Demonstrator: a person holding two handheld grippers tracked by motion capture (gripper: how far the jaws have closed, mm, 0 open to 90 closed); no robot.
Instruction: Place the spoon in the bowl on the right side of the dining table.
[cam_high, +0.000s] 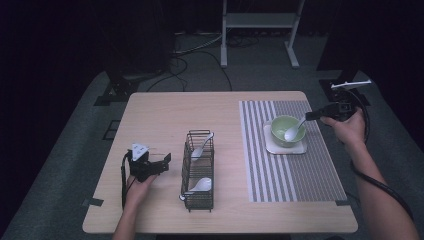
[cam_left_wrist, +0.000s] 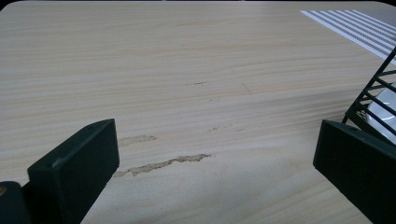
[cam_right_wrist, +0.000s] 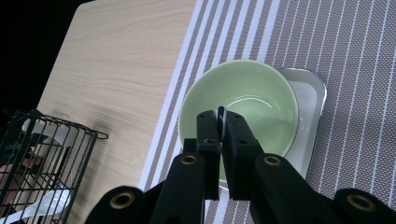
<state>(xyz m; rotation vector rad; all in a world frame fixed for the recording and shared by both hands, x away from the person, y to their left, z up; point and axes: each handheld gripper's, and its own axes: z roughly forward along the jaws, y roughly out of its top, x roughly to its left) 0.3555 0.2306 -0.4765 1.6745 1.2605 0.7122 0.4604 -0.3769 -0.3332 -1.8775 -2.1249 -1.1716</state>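
Observation:
A white spoon (cam_high: 292, 132) rests its scoop inside the green bowl (cam_high: 284, 130), and its handle runs up to my right gripper (cam_high: 310, 116), which is shut on it. In the right gripper view the jaws of the right gripper (cam_right_wrist: 220, 117) stand pressed together over the green bowl (cam_right_wrist: 252, 93). My left gripper (cam_high: 167, 161) lies on the wood just left of the black wire basket (cam_high: 198, 170), open. Nothing is between the fingertips of the left gripper (cam_left_wrist: 215, 154) but bare table.
The bowl sits on a small silver tray (cam_high: 286, 148) on a striped placemat (cam_high: 295, 175). Two white spoons (cam_high: 202, 149) (cam_high: 201, 185) lie in the basket, whose corner (cam_left_wrist: 373, 93) is close to my left gripper's right jaw.

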